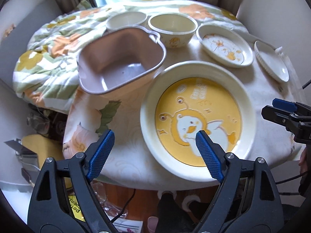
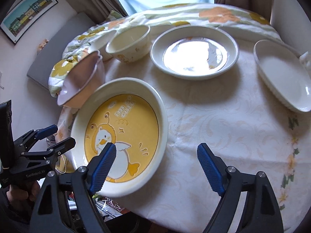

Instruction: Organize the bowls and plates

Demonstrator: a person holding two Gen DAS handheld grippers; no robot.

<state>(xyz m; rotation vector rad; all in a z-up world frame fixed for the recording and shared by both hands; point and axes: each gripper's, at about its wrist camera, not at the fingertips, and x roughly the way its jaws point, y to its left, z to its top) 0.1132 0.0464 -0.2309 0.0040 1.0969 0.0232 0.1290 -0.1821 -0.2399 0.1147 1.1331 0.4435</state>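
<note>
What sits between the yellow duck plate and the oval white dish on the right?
Nothing: in the right wrist view only bare tablecloth lies between the yellow duck plate and the oval white dish.

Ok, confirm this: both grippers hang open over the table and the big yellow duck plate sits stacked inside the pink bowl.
Wrong on the stacking. The yellow duck plate lies on the tablecloth beside the pink bowl, as the left wrist view shows. Left gripper and right gripper are open.

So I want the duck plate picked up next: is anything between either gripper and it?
Nothing visible. The left gripper and right gripper are both open right over the duck plate. The pink bowl only sits against its far-left rim.
</note>
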